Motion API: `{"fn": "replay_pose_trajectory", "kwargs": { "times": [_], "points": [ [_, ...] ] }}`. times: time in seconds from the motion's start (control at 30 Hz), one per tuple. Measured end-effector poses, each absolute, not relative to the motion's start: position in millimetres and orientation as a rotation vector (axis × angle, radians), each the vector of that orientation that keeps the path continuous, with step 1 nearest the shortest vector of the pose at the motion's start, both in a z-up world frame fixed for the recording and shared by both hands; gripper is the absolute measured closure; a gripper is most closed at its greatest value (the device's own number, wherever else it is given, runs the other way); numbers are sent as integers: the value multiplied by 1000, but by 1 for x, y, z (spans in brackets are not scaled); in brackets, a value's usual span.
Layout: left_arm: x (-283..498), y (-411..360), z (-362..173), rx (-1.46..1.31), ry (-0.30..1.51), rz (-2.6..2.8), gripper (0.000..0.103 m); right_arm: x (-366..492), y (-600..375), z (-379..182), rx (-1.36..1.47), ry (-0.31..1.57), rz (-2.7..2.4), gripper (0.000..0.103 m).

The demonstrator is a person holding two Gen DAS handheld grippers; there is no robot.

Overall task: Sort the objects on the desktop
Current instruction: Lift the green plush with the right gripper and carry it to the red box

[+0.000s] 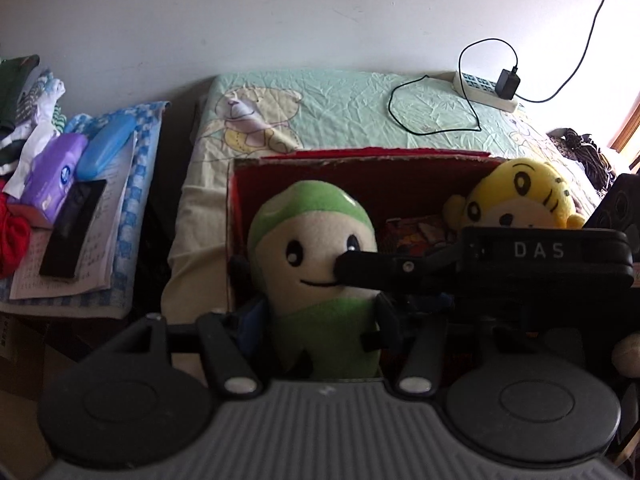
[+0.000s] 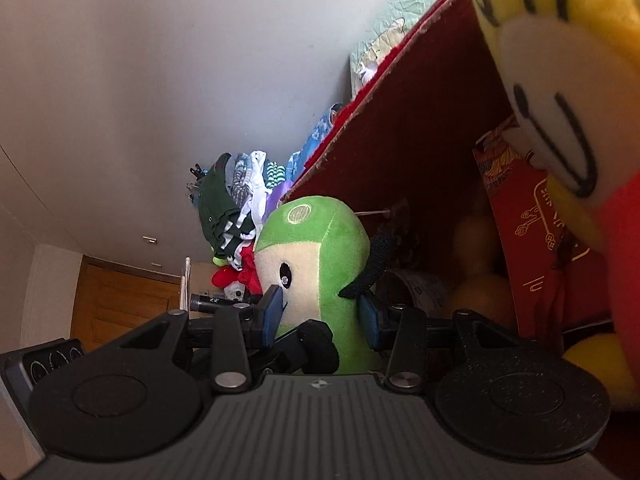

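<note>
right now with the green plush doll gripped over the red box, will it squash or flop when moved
The green plush doll looks soft, so it probably squashes under the left hand-held gripper. Likely light. Its black arm juts out limp and may flop.

**Box layout on bed**

Open box (image 1: pixel 240 200) sits on bed (image 1: pixel 340 96). Bean plush (image 1: pixel 316 264) at box's left end, tiger plush (image 1: pixel 516 196) at right end, packets (image 1: pixel 412 236) between. Power strip (image 1: pixel 480 90) behind box. Side stand left holds tissue pack (image 1: pixel 52 176), case (image 1: pixel 106 144).
</note>
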State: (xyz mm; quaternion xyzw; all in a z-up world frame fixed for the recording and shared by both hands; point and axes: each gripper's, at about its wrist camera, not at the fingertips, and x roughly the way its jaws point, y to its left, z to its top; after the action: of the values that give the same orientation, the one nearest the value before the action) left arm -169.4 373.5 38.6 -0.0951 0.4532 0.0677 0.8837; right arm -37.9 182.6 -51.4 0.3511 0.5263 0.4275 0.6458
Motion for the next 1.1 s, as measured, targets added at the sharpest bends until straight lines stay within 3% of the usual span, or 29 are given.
{"fn": "replay_pose_trajectory", "kwargs": {
  "times": [0.3,0.83,1.1],
  "points": [
    [-163,372,35,-162,963,158,41,-36,195,-54,718,1221,970,59],
    [-173,368,48,-158,941,194,37,-33,190,-49,678,1198,971,49],
    [-179,360,58,-137,903,195,36,-35,185,-43,704,1159,964,54]
  ]
}}
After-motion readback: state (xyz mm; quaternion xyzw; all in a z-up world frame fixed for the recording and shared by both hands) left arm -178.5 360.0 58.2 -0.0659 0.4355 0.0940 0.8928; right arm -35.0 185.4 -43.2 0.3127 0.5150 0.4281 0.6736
